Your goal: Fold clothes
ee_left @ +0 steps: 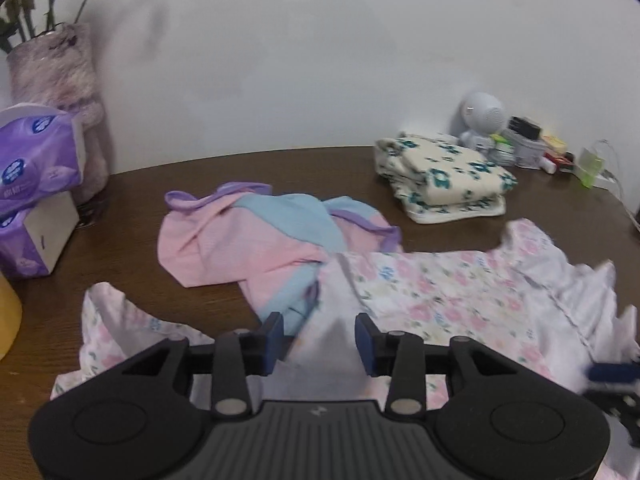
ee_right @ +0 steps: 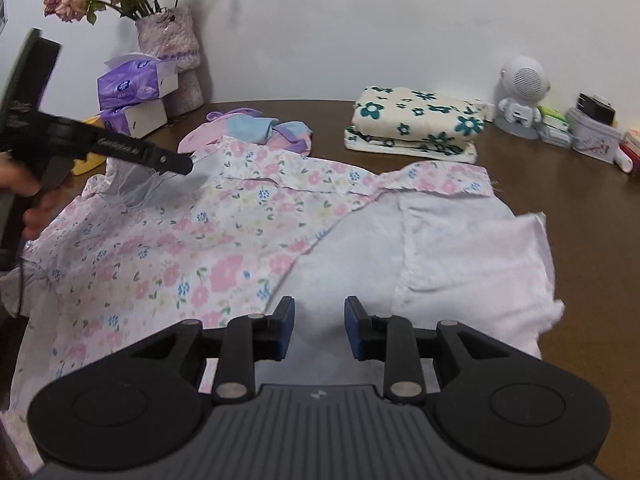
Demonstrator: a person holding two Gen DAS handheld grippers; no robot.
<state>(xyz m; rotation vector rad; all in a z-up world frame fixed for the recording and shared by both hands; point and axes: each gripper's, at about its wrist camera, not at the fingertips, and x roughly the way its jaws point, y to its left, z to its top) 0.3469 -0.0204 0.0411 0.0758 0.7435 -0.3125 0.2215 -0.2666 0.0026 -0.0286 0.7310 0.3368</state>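
A white shirt with pink and blue flowers (ee_right: 200, 248) lies spread on the brown table (ee_right: 580, 208), its right part turned over to show the pale inside. My right gripper (ee_right: 320, 328) hovers open over that pale part, nothing pressed between its blue pads. My left gripper (ee_left: 320, 342) is open above the shirt (ee_left: 460, 292) near its left side. In the right wrist view its dark fingers (ee_right: 176, 164) reach over the frilled sleeve, with a hand behind them. A crumpled pink, blue and purple garment (ee_left: 248, 240) lies beyond the shirt.
A folded stack of cream cloth with teal flowers (ee_right: 416, 120) sits at the back. Purple tissue packs (ee_left: 36, 160) and a fuzzy vase of flowers (ee_right: 172, 40) stand at the back left. A white round-headed figure (ee_right: 520, 92) and small tins (ee_right: 592, 136) crowd the back right.
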